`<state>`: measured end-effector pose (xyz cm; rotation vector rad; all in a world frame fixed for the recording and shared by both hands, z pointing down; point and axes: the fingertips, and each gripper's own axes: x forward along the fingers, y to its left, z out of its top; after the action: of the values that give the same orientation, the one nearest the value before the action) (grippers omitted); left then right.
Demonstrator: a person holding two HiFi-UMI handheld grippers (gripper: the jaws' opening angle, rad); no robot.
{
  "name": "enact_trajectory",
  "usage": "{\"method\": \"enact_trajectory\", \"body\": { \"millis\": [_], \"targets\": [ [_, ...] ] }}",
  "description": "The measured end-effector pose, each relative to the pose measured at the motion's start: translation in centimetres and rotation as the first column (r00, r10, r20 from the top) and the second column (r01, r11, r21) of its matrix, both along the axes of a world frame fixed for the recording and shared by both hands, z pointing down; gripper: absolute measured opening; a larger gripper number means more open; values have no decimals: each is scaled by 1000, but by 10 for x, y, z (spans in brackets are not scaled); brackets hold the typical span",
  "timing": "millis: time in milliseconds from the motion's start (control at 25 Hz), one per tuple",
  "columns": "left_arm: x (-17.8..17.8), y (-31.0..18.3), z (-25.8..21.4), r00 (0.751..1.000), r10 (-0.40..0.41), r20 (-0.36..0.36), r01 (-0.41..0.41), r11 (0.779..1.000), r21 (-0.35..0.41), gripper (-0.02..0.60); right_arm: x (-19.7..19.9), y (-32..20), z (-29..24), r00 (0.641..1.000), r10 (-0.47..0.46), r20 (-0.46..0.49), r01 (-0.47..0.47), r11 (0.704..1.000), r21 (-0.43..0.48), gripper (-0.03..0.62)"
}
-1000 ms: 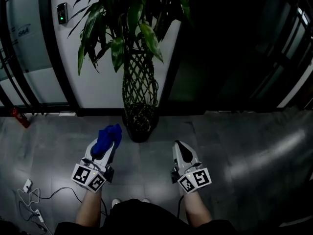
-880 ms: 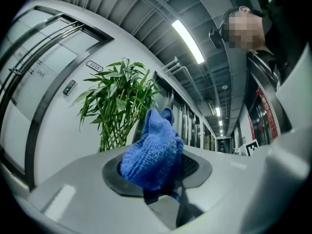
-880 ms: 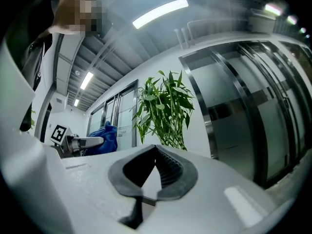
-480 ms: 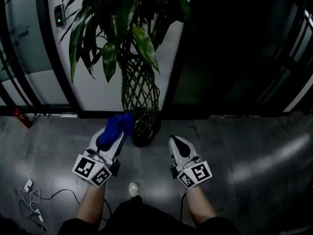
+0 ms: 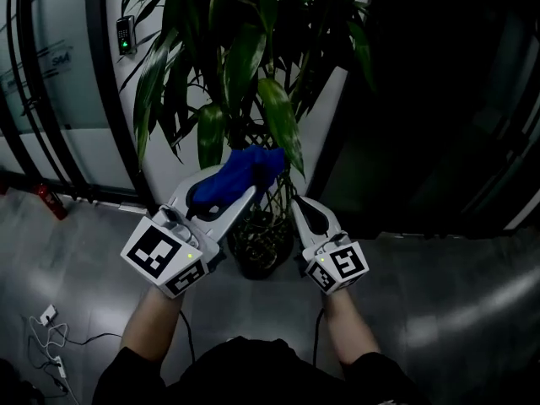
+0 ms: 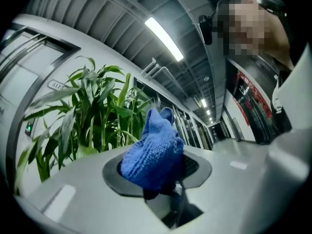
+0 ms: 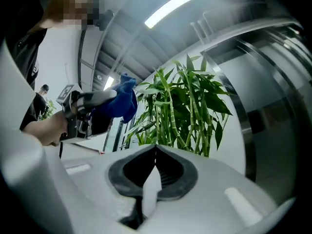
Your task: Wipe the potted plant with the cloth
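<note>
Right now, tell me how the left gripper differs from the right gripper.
The left gripper is shut on the blue cloth; the right gripper is shut with nothing between its jaws. In the head view the left gripper reaches higher, with its cloth up by the leaves of the potted plant, while the right gripper sits lower. Both are white, carry a marker cube and point toward the potted plant.

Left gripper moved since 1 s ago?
Yes: the left gripper with the cloth rose from beside the pot up to the leaves.
</note>
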<state>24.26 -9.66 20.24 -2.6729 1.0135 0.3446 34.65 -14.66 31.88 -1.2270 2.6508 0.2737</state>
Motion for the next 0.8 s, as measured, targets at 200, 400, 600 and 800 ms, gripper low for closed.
{"method": "enact_trajectory", "body": {
  "millis": [200, 400, 600, 800],
  "targets": [
    [12, -30, -43, 980, -144, 137, 131, 986, 100, 155, -16, -56, -18, 994, -113, -8, 113, 994, 5, 3],
    [13, -47, -76, 936, -302, 181, 270, 946, 182, 153, -33, -78, -45, 973, -217, -81, 223, 972, 77, 3],
    [17, -76, -95, 874, -436, 215, 394, 894, 212, 155, -32, -95, -75, 955, -264, -137, 283, 947, 150, 3],
    [16, -106, -110, 812, -535, 232, 465, 834, 297, 153, -43, -91, -94, 943, -317, -97, 330, 923, 198, 3]
  ]
}}
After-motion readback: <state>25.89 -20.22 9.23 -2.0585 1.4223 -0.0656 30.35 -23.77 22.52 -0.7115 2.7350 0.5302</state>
